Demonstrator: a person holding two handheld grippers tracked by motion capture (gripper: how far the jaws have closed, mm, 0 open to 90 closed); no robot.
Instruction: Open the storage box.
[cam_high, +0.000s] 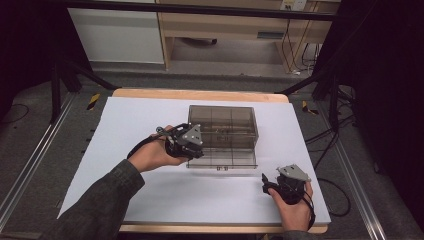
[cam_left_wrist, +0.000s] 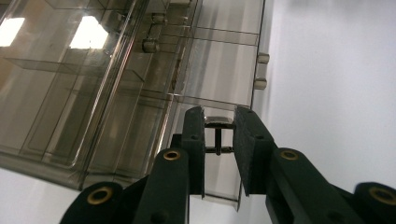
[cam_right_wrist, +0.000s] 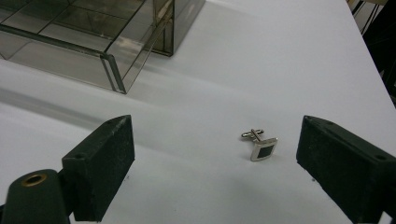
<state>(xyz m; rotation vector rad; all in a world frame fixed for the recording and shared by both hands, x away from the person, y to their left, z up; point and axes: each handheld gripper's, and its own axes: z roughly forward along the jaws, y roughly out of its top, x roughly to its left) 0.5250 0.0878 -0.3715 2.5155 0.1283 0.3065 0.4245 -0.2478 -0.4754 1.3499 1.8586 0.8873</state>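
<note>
left gripper (cam_left_wrist: 219, 135) jaws pinch a cufflink (cam_left_wrist: 218, 125) by its edges above the clear box (cam_left_wrist: 93, 93); it could twist free, while right gripper (cam_right_wrist: 215, 163) jaws gape around another cufflink (cam_right_wrist: 261, 147)

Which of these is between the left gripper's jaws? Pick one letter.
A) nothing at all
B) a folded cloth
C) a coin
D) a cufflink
D: in the left gripper view the left gripper pinches a small silver cufflink between its pads, right over the smoky clear compartment box.
</note>
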